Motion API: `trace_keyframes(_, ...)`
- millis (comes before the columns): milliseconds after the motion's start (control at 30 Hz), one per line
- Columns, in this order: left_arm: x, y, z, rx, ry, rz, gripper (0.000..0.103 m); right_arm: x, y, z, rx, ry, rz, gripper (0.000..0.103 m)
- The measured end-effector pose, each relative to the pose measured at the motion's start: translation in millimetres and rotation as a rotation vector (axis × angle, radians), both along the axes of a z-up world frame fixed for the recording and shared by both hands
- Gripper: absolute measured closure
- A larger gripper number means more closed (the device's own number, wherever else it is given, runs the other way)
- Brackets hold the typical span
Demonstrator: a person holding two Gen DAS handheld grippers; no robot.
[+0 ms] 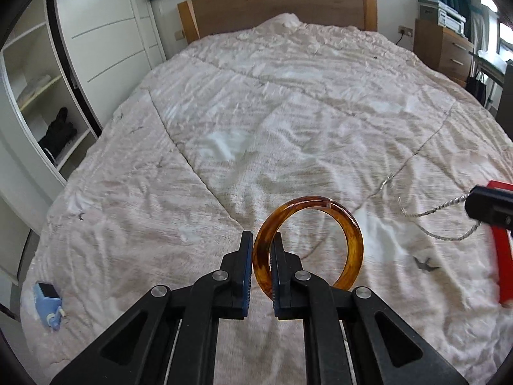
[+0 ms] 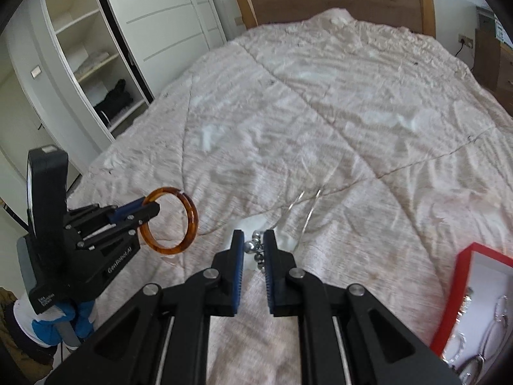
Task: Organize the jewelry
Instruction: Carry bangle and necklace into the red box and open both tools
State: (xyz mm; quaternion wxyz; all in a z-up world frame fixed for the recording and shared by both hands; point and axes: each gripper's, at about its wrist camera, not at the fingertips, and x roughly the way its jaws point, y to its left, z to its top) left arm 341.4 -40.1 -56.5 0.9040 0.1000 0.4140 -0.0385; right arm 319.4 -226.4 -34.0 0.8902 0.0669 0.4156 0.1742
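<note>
An amber bangle stands upright above the bed, with my left gripper shut on its left side. In the right wrist view the same bangle sticks out from my left gripper at the left. My right gripper is shut on a silver bead necklace, whose thin loops trail over the quilt. From the left wrist view, the right gripper is at the right edge with the silver chain hanging from it. A red box with a white inside holds several silver pieces.
A wide bed with a crumpled pale quilt fills both views, with a wooden headboard behind. An open wardrobe stands at the left and a wooden nightstand at the far right. A small blue object lies near the quilt's left edge.
</note>
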Motion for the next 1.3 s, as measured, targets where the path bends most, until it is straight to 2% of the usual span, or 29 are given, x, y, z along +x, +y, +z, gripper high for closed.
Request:
trace_keyframes(467,-56,-25,66,-0.025,-0.079,-0.052,0.093,-69,-47,83,0.016,-0.142,-0.062,0.092)
trace_keyframes(633,-77,-61,87,-0.027,-0.109,-0.108,0.093,-99,-81,108,0.019,-0.192,-0.107,0.092)
trace_keyframes(867,-101,-133,98,-0.034,-0.127,-0.201,0.093,-130,-141,132,0.004,-0.247,-0.173,0.092)
trace_keyframes(1067,-112,-205,87,-0.033,-0.105,-0.291,0.093,-144,-198,130,0.013,-0.265,-0.243,0.092)
trace_keyframes(1300,-110,-275,58,-0.024,-0.052,-0.373,0.093,-144,-254,94,-0.003,-0.216,-0.317,0.092)
